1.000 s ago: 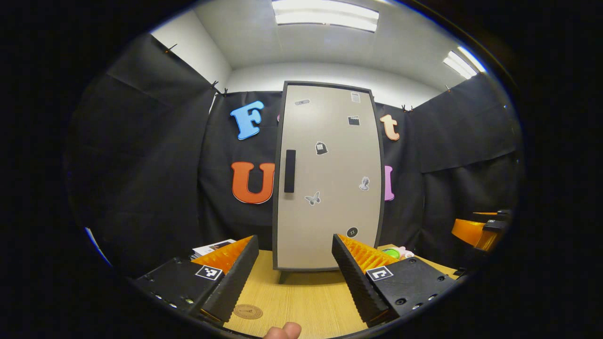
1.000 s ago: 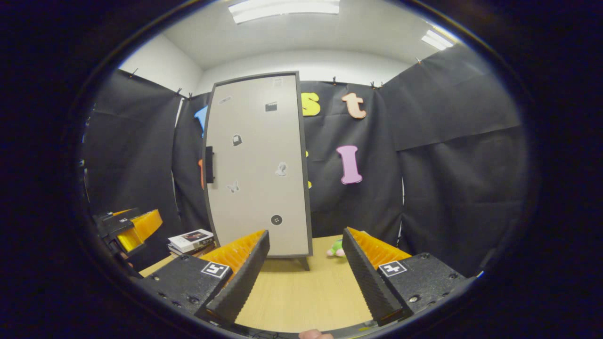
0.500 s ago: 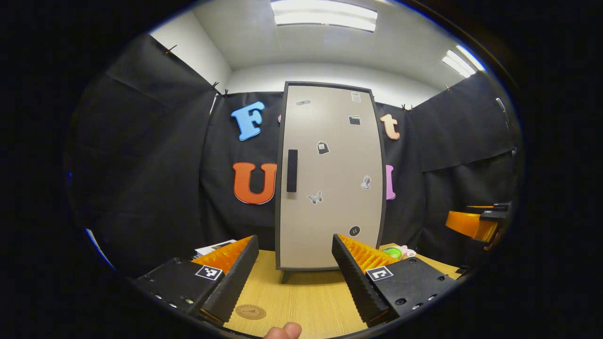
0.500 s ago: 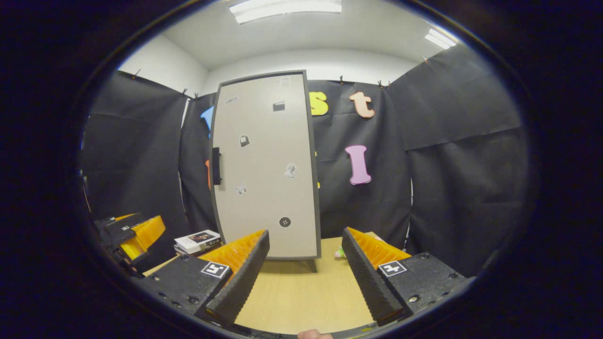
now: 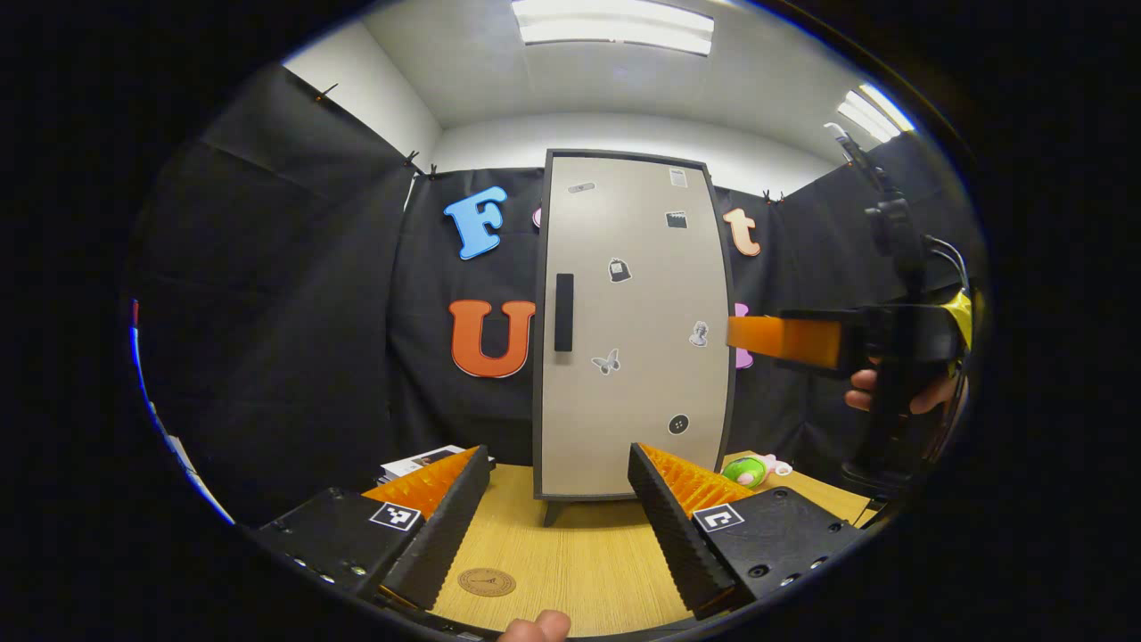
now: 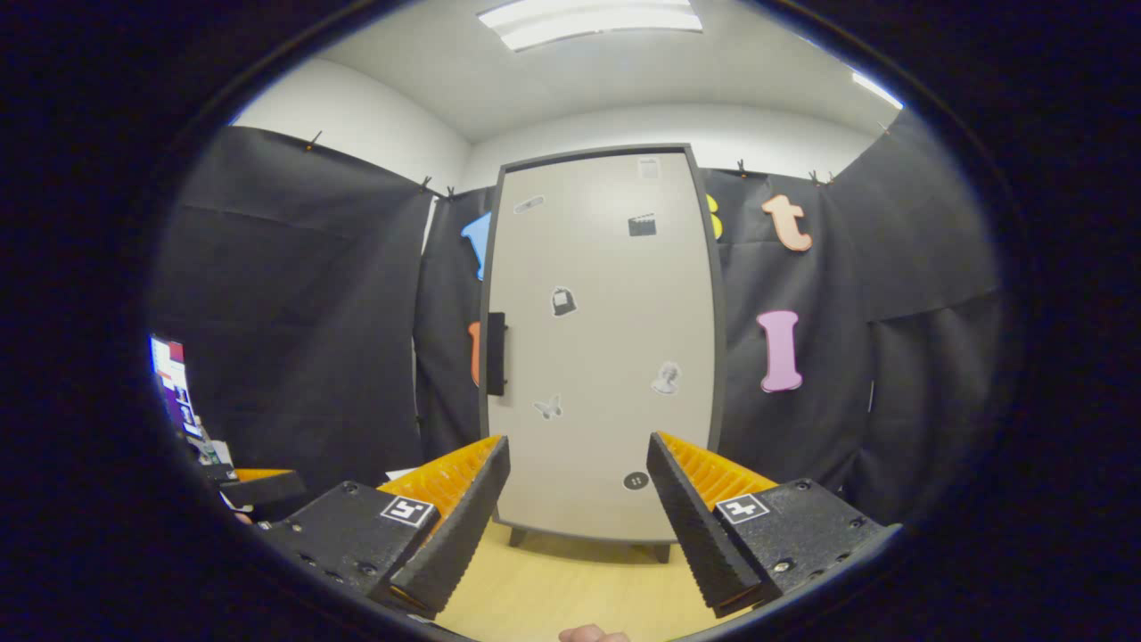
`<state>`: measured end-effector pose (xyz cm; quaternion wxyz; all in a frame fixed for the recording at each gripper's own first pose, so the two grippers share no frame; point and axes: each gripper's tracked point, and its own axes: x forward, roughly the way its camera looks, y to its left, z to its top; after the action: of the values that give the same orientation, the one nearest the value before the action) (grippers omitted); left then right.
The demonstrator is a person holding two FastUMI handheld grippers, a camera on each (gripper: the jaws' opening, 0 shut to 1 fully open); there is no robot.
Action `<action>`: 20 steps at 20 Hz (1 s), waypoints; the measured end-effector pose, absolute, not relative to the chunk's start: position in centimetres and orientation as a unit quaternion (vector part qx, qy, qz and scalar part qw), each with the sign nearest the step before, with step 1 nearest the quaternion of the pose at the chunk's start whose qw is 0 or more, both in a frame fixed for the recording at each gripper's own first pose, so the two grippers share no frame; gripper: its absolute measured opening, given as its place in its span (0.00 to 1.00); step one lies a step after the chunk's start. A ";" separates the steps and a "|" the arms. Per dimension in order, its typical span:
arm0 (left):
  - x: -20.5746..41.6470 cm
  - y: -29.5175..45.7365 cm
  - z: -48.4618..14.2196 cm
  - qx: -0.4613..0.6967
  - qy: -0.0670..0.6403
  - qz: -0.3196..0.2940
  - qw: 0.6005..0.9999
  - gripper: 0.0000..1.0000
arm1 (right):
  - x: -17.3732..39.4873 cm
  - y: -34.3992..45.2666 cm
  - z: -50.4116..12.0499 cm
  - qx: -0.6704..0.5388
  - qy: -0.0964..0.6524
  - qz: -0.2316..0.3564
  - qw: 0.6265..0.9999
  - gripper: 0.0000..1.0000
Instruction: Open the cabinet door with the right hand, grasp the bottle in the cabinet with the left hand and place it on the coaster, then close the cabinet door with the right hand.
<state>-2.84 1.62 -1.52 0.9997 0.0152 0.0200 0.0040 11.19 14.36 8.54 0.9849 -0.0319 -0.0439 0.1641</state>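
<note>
A tall grey cabinet [image 5: 633, 321] stands at the back of the wooden table, its door shut, with a dark vertical handle [image 5: 563, 312] near its left edge. The bottle is hidden behind the door. A round brown coaster [image 5: 487, 582] lies on the table near my left gripper [image 5: 559, 508], which is open and empty, low over the table. My right gripper [image 6: 578, 504] is open and empty too, facing the cabinet [image 6: 599, 339] and its handle [image 6: 496, 354]. In the left gripper view the right gripper [image 5: 784, 339] is raised at mid-door height, held by a hand [image 5: 891, 392].
A stack of books [image 5: 419, 462] lies on the table left of the cabinet. A small green and pink toy [image 5: 749, 467] sits to its right. The wooden table top [image 5: 570, 562] stretches in front of the cabinet. Black cloth walls close in the booth.
My right gripper has risen and swung left toward the cabinet front, so the door now sits centred in its view. The left gripper has barely shifted.
</note>
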 end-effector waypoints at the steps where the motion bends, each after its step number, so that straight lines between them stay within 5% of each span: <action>1: -3.1 1.6 -1.7 0.015 0.022 0.003 1.000 0.95 | 12.8 15.7 9.1 -0.030 -0.044 0.173 0.983 1.00; 8: -3.8 1.6 -2.1 0.023 0.026 -0.002 0.999 0.95 | 22.0 24.2 12.0 -0.036 -0.047 0.196 0.979 1.00; 17: -2.8 3.9 -1.8 0.025 0.018 0.017 0.999 0.95 | 30.3 31.3 9.1 -0.016 0.043 0.202 0.978 1.00; 20: -2.9 4.3 -1.7 0.025 0.020 0.024 0.999 0.95 | 32.2 31.8 8.3 -0.010 0.057 0.191 0.980 0.92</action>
<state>-2.87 4.29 -1.73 0.9992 0.0249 0.0201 0.0236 32.16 31.84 8.28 0.9799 -0.0103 0.0569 0.1909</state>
